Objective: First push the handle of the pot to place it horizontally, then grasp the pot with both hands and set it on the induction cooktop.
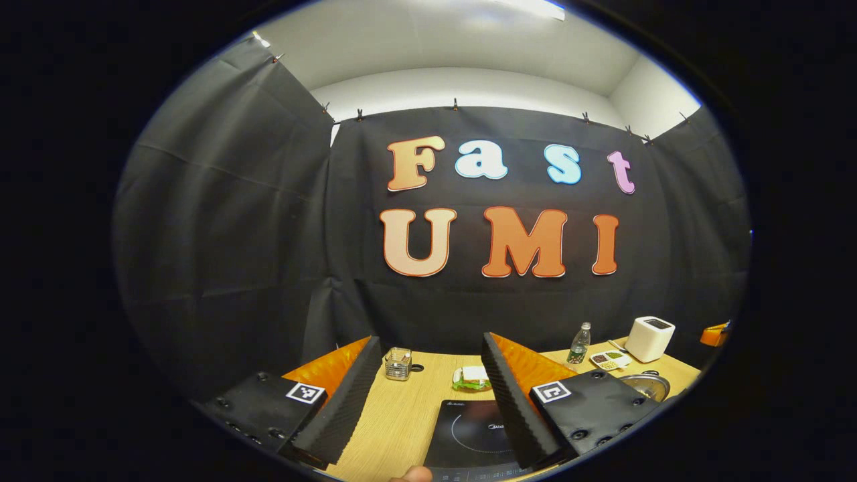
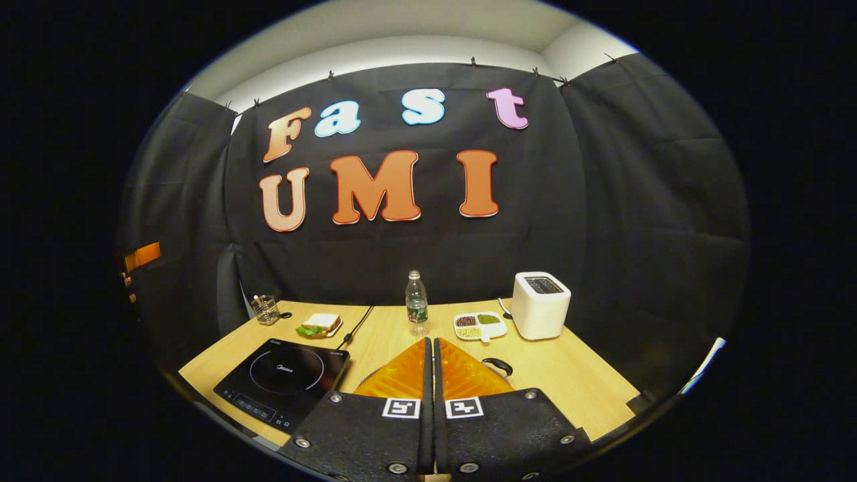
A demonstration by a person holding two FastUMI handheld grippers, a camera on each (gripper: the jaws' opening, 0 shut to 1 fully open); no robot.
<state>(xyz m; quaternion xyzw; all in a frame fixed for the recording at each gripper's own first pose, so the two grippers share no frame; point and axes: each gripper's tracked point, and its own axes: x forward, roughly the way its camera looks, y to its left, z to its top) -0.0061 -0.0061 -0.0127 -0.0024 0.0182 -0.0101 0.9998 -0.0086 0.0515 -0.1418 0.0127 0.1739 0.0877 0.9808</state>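
The steel pot (image 1: 644,385) sits on the wooden table (image 1: 402,415) at the lower right of the left gripper view, partly behind my finger. In the right gripper view only its black handle (image 2: 499,365) peeks out just behind my fingers. The black induction cooktop (image 1: 469,428) lies between and below the fingers of my left gripper (image 1: 428,345), which hangs open and empty above the table. The same cooktop (image 2: 284,378) lies at the front left of the right gripper view. My right gripper (image 2: 429,343) is shut with nothing in it, raised over the pot.
Along the back of the table (image 2: 569,375) stand a glass cup (image 2: 266,309), a plated sandwich (image 2: 320,325), a water bottle (image 2: 416,301), a divided snack dish (image 2: 479,325) and a white toaster (image 2: 539,304). The cooktop's cord (image 2: 358,325) runs backward. The black cloth wall closes off three sides.
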